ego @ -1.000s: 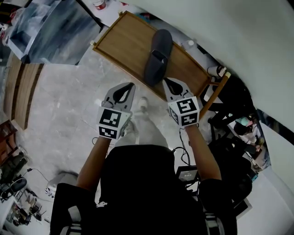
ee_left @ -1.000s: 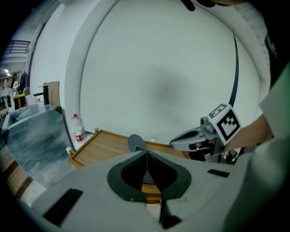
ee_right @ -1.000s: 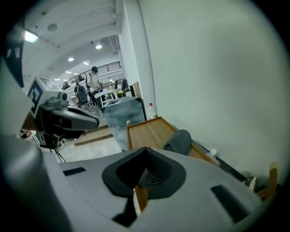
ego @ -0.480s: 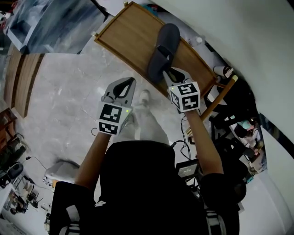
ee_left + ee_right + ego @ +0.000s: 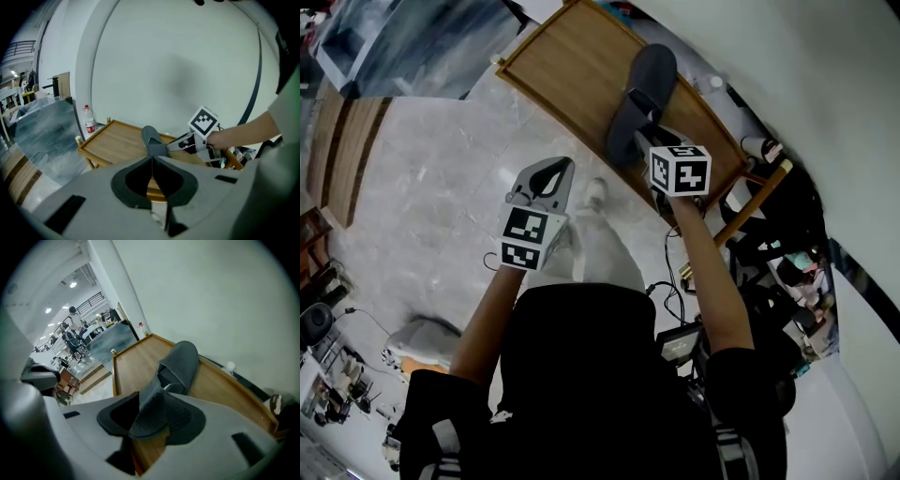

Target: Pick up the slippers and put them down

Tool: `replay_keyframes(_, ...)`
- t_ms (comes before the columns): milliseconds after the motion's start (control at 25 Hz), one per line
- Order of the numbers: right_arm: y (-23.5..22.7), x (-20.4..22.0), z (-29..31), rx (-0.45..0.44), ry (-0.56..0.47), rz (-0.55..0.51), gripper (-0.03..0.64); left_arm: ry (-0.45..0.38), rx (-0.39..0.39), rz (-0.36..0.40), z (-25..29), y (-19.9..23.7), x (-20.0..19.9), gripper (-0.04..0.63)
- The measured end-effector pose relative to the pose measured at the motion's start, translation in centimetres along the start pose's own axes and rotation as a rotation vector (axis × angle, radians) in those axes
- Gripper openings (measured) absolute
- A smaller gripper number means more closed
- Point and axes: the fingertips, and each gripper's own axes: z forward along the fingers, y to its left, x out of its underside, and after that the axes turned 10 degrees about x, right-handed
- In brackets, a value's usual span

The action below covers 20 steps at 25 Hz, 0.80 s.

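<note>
Table (image 5: 572,80) of pale wood w/ a raised rim stands against a white wall, over a grey marble floor (image 5: 431,187). A person in a black top bends above it, one gripper in each hand. One dark grey slipper (image 5: 639,98) lies lengthwise on the tabletop, toe toward the wall, heel at the near edge.

The right gripper (image 5: 649,131) reaches down to that heel. In the right gripper view its jaws stand apart, having just been opening, w/ the slipper's heel end between them and the toe (image 5: 183,362) stretching away over the wood (image 5: 133,362). The pads do not look pressed on it.

The left gripper (image 5: 568,165) hangs off the table's near side, above the floor, well apart from the slipper. Its own view shows the fingers (image 5: 152,161) together, tip to tip, nothing btwn them.

A small red-labelled bottle (image 5: 89,123) stands on the floor by the table's far left corner.
</note>
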Motion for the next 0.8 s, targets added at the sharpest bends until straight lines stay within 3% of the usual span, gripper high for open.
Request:
replay_keyframes(480, -1.1, 0.4, 3.7, 0.070, 0.094, 0.060, 0.169, 0.012, -0.029, -0.048, -0.7, 1.5, 1.5, 0.008)
replay_keyframes(800, -1.1, 0.9, 4.4, 0.091, 0.118, 0.060, 0.081, -0.010, -0.056, -0.059, -0.9, 3.0, 1.7, 0.008)
